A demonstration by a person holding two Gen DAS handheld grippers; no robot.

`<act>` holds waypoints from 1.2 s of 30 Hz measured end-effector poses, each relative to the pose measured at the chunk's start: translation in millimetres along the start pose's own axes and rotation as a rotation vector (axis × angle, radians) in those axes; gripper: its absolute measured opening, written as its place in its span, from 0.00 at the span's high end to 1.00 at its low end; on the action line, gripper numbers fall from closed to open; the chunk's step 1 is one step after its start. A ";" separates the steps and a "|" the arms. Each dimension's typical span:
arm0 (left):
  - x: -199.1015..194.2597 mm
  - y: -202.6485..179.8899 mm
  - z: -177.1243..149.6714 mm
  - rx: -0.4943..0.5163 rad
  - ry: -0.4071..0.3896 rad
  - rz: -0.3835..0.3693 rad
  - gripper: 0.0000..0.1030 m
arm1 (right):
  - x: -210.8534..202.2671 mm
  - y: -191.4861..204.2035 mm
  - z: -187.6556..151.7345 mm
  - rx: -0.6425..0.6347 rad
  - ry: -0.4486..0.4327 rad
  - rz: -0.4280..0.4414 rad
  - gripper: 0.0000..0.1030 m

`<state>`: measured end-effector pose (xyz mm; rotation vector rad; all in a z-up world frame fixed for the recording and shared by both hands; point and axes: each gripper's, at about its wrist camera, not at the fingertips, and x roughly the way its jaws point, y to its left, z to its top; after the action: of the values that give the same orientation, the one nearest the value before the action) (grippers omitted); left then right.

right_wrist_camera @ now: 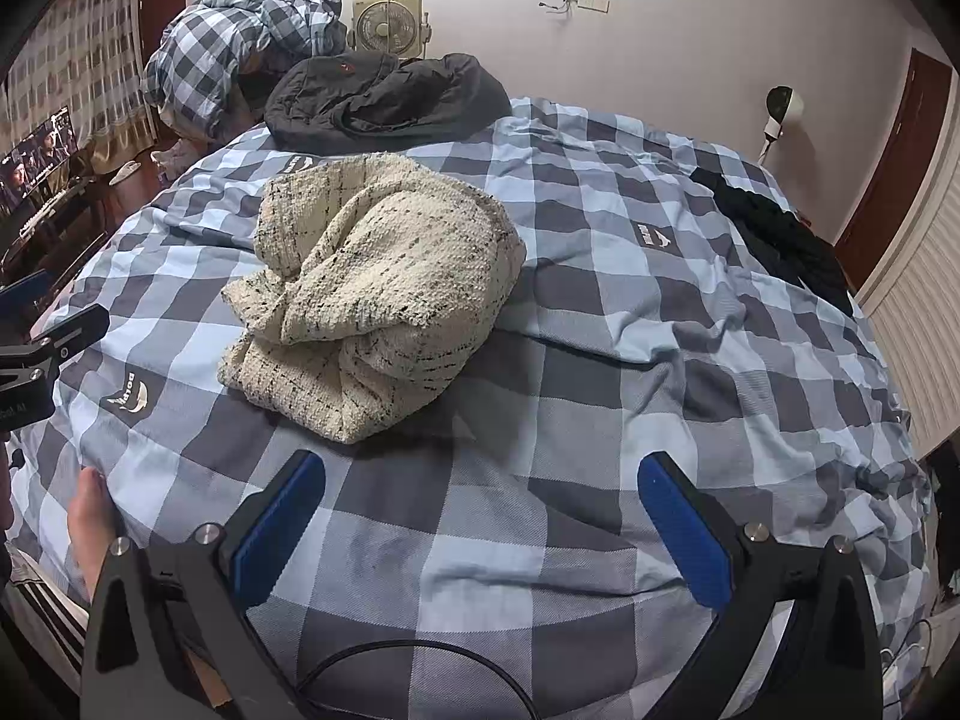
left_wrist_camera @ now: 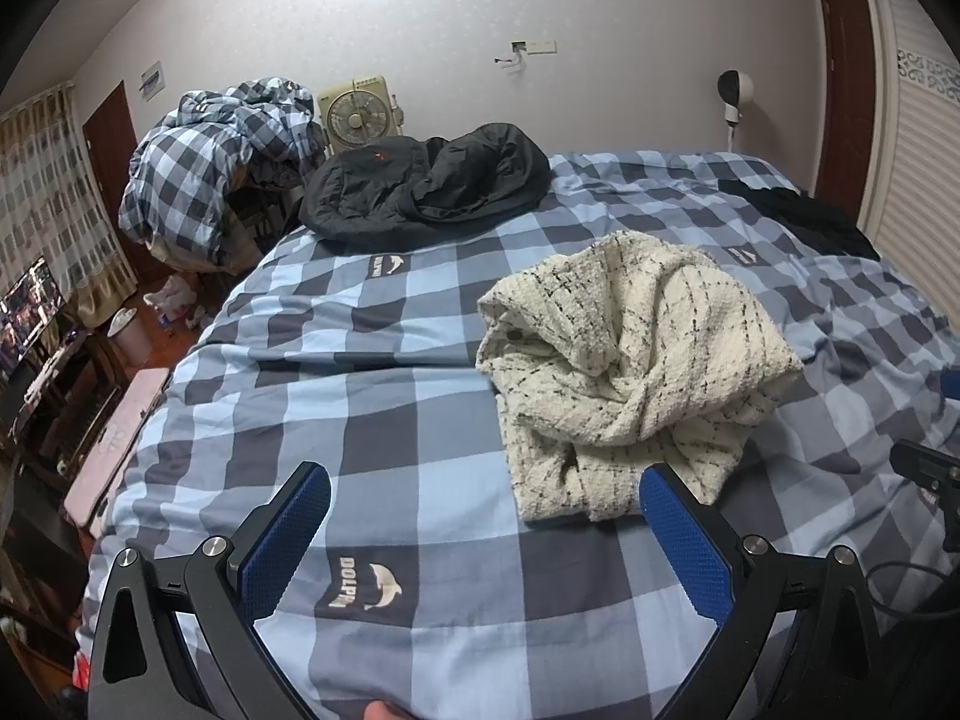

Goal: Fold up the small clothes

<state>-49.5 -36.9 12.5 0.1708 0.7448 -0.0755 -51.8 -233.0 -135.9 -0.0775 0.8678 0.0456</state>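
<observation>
A black jacket [left_wrist_camera: 423,183] and box fan [left_wrist_camera: 358,114] sit beyond the checked bedspread [left_wrist_camera: 384,372].

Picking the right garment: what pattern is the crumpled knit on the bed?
Cream knit with thin black checked lines; right wrist view.

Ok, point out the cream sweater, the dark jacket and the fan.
Cream sweater [right_wrist_camera: 384,282]: right wrist view, on the middle of the crumpled knit.
Dark jacket [left_wrist_camera: 420,186]: left wrist view, on the middle of the heap.
Fan [left_wrist_camera: 355,117]: left wrist view, on the round grille.
</observation>
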 end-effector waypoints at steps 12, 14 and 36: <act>0.2 1.2 0.1 -0.006 0.005 -0.002 0.00 | 0.1 -2.2 -0.8 0.002 0.004 0.008 0.01; -0.4 1.7 0.9 -0.011 0.002 -0.006 0.00 | 0.5 -1.8 -0.1 -0.003 0.007 0.005 0.01; -3.5 -3.3 0.8 -0.003 -0.016 0.021 0.00 | 2.2 0.5 -1.2 -0.026 0.016 -0.013 0.01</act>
<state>-51.9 -40.3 15.1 0.1750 0.7270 -0.0552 -51.3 -232.5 -138.4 -0.1078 0.8826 0.0435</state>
